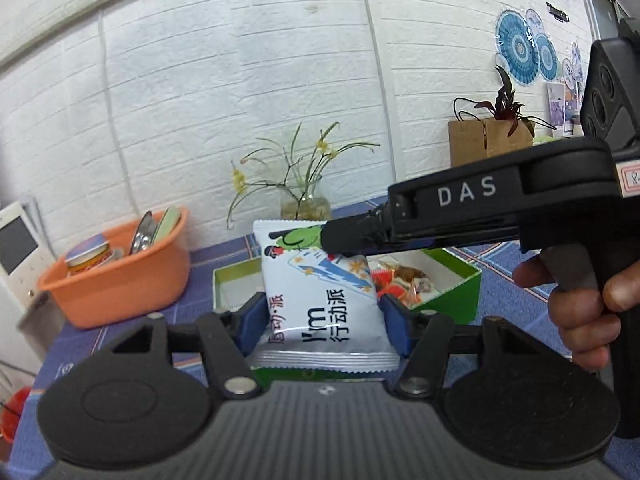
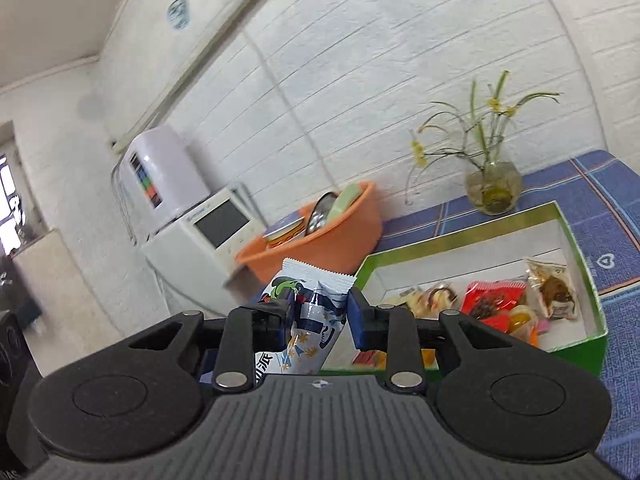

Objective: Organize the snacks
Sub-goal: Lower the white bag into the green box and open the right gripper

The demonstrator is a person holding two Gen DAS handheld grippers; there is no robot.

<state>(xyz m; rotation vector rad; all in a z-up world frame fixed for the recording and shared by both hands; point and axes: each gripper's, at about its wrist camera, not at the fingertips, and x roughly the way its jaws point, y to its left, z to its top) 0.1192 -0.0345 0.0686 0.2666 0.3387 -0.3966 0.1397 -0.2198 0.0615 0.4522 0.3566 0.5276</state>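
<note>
Left wrist: white snack packet (image 1: 320, 304), green cartoon print, apparently puffy.

**Materials and finishes**

Snack packet (image 1: 320, 300): glossy printed plastic film, crimped ends. Basin (image 1: 120, 284): smooth orange plastic. Box (image 2: 576, 240): green card, shiny gold rim, matt white inside. Vase (image 2: 494, 192): clear glass. Left gripper (image 1: 324, 320): matt black plastic. Wall (image 1: 240, 100): rough white brick texture

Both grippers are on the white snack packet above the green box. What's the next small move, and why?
Probably lower the white snack packet into the bare left end of the green box. The left gripper and right gripper both pinch it, and the other wrapped snacks crowd the box's other end.
</note>
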